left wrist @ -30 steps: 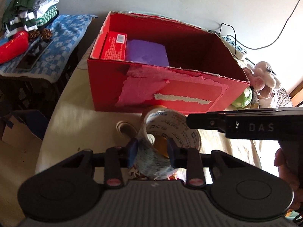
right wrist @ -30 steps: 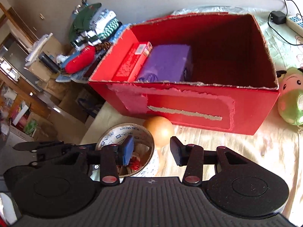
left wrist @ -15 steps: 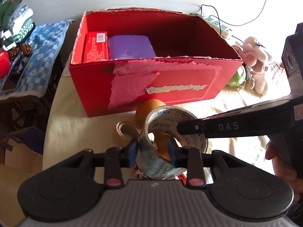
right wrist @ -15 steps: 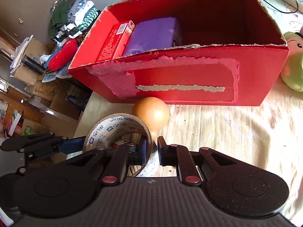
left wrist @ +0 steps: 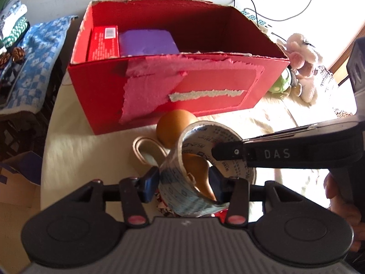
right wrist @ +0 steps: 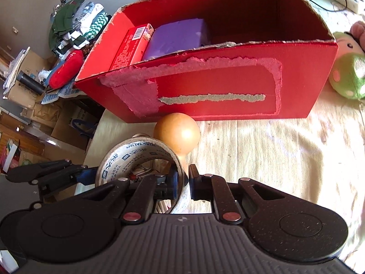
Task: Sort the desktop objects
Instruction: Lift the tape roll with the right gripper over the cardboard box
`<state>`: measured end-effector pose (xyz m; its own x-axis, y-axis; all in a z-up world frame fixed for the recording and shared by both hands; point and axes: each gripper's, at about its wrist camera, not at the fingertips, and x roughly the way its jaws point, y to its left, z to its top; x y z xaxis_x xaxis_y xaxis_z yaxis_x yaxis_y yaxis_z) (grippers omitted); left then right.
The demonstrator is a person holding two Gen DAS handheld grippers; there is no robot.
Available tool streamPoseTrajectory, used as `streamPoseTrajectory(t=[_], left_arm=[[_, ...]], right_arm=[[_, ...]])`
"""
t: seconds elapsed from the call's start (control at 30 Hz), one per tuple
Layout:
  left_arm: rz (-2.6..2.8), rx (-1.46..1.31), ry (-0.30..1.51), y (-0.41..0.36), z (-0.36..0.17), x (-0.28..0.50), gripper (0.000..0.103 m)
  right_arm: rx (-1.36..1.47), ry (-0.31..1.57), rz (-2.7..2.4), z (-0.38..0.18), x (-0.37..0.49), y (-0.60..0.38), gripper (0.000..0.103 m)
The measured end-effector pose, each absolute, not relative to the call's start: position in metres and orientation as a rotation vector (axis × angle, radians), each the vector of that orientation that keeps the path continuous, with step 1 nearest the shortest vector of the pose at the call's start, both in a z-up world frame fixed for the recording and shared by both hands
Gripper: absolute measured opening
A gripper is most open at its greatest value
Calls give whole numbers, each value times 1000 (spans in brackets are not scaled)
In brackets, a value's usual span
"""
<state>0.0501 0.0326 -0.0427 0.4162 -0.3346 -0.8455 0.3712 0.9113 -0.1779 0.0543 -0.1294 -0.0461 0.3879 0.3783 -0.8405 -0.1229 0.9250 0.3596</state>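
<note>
Black right gripper (right wrist: 187,183), jaws pinching the tape roll (right wrist: 136,157) wall, opposite the left gripper (left wrist: 183,180), likewise clamped.

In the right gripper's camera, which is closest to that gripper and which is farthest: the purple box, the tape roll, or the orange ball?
1. Tape roll: pinched in the right gripper.
2. Orange ball: just ahead, before the red box.
3. Purple box: inside the red box, left half.
</note>
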Motion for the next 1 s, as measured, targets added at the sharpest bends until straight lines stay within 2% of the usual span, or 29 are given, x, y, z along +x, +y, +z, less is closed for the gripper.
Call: streamPoseTrajectory(t=[0.1,0.3,0.47,0.67,0.8,1.0], left_arm=[[-435,72,1026,28,-36,48,34],[-453,76,976,26,-11,41,32],[-483,89,847,24,40,38,32],[-530,154,698,-11,88,81,31],[-550,183,726,-45,78,142,30],[-554,141,952,-70,5,235,24]], right_arm=[[243,1113,331,-40,54,-132,10],[212,1035,361,-13,45,-139,10],[221,898,391,29,39,-154,11],[140,732,290,72,87,-170,10],[69,738,195,66,140,-180,11],[4,921,125,8,211,-188,11]])
